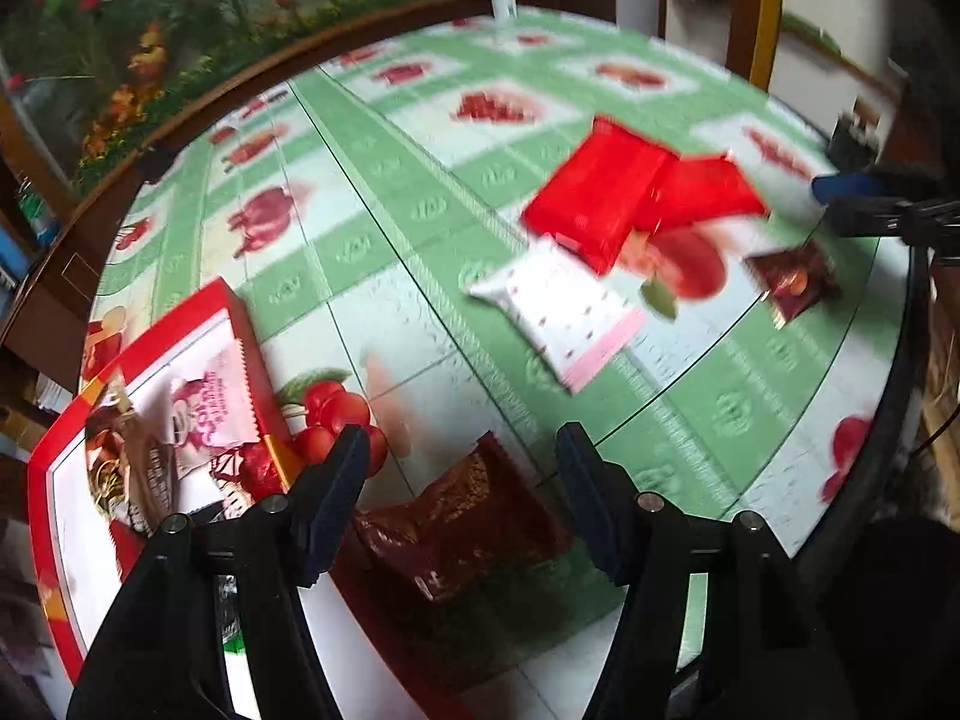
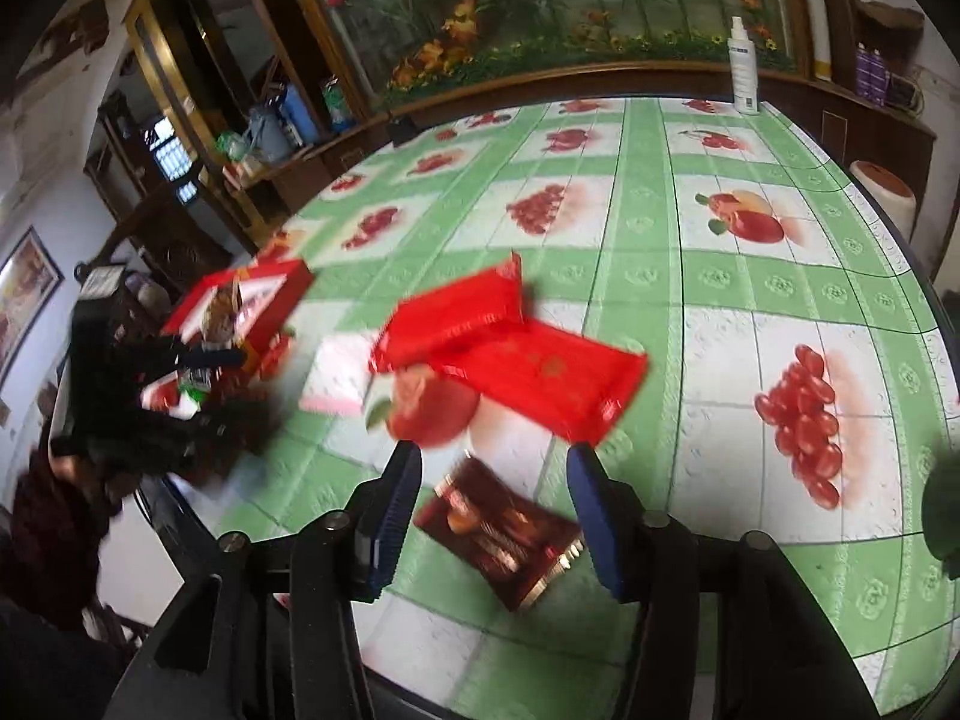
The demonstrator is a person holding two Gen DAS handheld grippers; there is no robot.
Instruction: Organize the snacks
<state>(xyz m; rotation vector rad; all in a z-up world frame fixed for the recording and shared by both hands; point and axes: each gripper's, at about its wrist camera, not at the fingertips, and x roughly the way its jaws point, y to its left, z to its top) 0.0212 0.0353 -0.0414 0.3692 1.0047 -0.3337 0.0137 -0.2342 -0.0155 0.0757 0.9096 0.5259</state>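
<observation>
My left gripper (image 1: 462,450) is open, with a dark red snack packet (image 1: 462,522) lying on the table between and under its fingers. A red box (image 1: 66,462) at the left holds several snack packets, one of them pink (image 1: 210,408). Two red packets (image 1: 624,192), a white-and-pink packet (image 1: 564,312) and a small dark brown packet (image 1: 795,282) lie further out. My right gripper (image 2: 492,468) is open just above that dark brown packet (image 2: 504,531). The red packets (image 2: 510,354) and the red box (image 2: 240,312) lie beyond it.
The table has a green-and-white fruit-print cloth (image 2: 720,276) under glass. A white spray bottle (image 2: 743,69) stands at the far edge. A wooden-framed flower picture (image 2: 540,6) lines the back. Shelves with clutter (image 2: 258,138) stand at the left.
</observation>
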